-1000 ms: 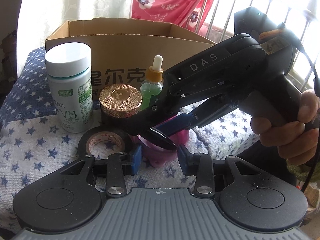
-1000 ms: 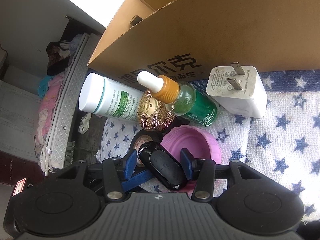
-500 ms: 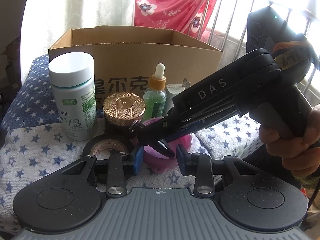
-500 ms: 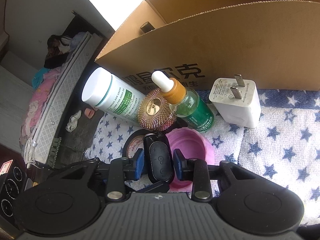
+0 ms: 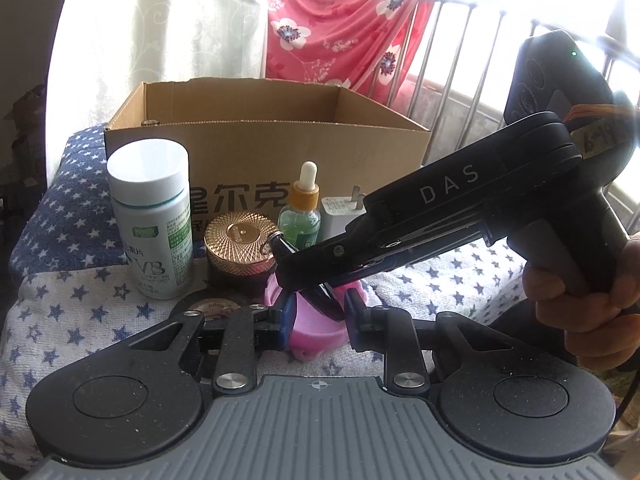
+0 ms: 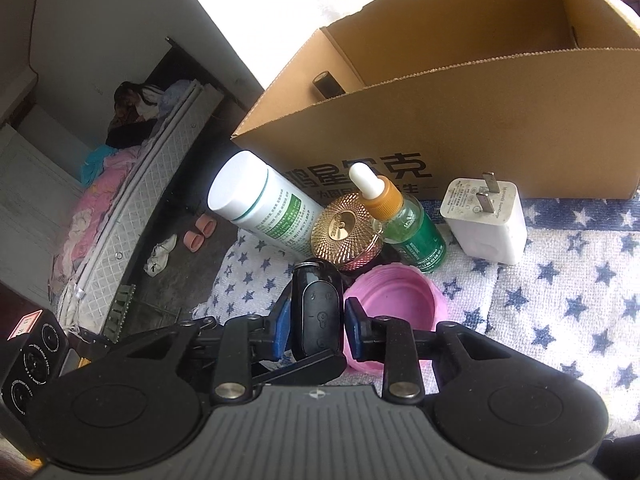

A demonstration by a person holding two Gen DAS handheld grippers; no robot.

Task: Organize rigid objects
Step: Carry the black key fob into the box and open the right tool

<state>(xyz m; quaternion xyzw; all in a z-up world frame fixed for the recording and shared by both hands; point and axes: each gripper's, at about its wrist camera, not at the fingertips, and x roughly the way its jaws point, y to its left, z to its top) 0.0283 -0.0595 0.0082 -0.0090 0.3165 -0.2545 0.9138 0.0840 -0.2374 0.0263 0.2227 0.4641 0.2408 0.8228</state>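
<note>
The black oval key fob (image 6: 316,312) sits pinched between the blue pads of the right gripper (image 6: 314,322), lifted above the star-printed blue and white cloth (image 6: 560,312); its ring end (image 5: 276,240) points at the rose-gold ribbed jar lid (image 5: 240,240). The left gripper (image 5: 316,320) has just been closing and its jaws stand narrow on either side of the fob's lower end and the pink plastic cup (image 5: 316,332); whether its pads press on anything cannot be told.

The cloth's left edge drops off to a dark floor (image 6: 180,248) just left of the white pill bottle with a green label (image 6: 264,208). Bare cloth lies to the right, past the white wall charger (image 6: 486,220). The items crowd together right against the front wall of the open brown cardboard box (image 6: 480,128): pill bottle, jar lid, green dropper bottle with an orange collar (image 6: 404,220), charger, with the pink cup and a roll of black tape (image 5: 212,304) in front of them.

Inside the box one dark cylindrical item (image 6: 328,84) stands in the near left corner; the rest of the visible interior shows bare cardboard. The pink cup lies open side up with nothing visible in it
</note>
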